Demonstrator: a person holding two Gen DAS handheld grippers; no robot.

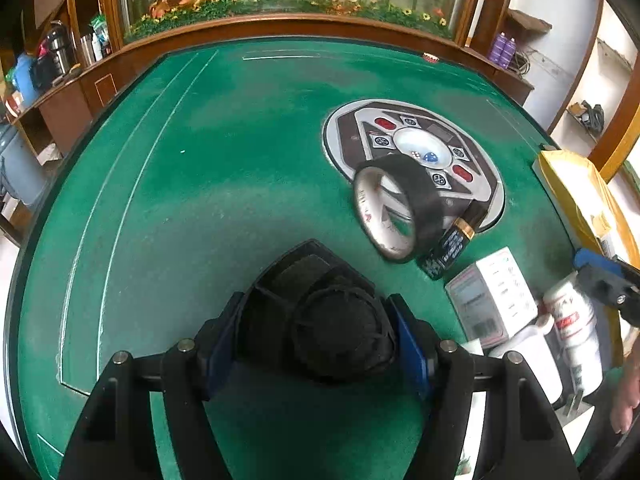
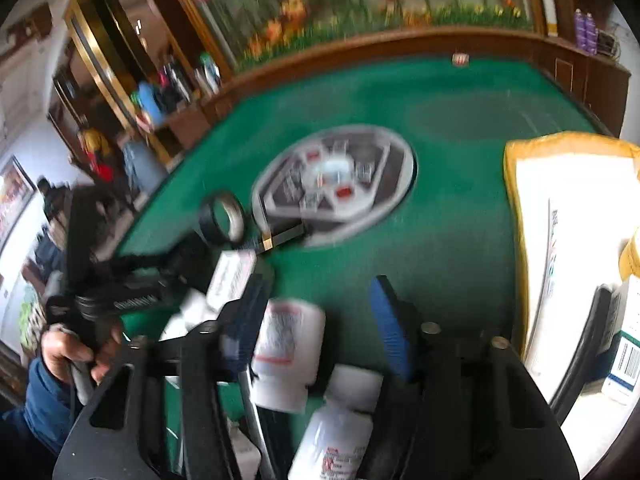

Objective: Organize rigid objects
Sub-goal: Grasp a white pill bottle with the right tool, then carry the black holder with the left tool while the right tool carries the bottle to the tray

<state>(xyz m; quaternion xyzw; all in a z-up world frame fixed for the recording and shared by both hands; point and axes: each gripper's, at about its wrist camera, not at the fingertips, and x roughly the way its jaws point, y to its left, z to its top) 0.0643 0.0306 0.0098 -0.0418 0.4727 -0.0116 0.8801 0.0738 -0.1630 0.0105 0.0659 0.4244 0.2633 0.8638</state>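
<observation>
A black case [image 1: 320,316] is seen between the blue pads [image 1: 414,354] of the left claw [image 1: 316,354]; the right pad lies against it, but contact at the left pad cannot be told, so a firm grip cannot be confirmed. The case rests on the green bench [image 1: 180,200]. The right claw [image 2: 320,328] is held partly open over a white bottle [image 2: 286,354], whose side lies at the left pad [image 2: 250,316]; a clear gap is left to the right pad, so it is not clamped. A second white bottle [image 2: 340,432] lies nearer the camera, below the claw. Just beyond, a white box [image 1: 490,292] is set on the bench, and past it a black tube [image 1: 452,246] with a gold band touches a tape roll [image 1: 396,210] standing on edge at the rim of the round centre panel [image 1: 416,148]. To the right, a yellow envelope [image 2: 560,200] is laid along the bench edge. Open felt is left to the left and far side, up to the wooden rail [image 1: 280,26]
</observation>
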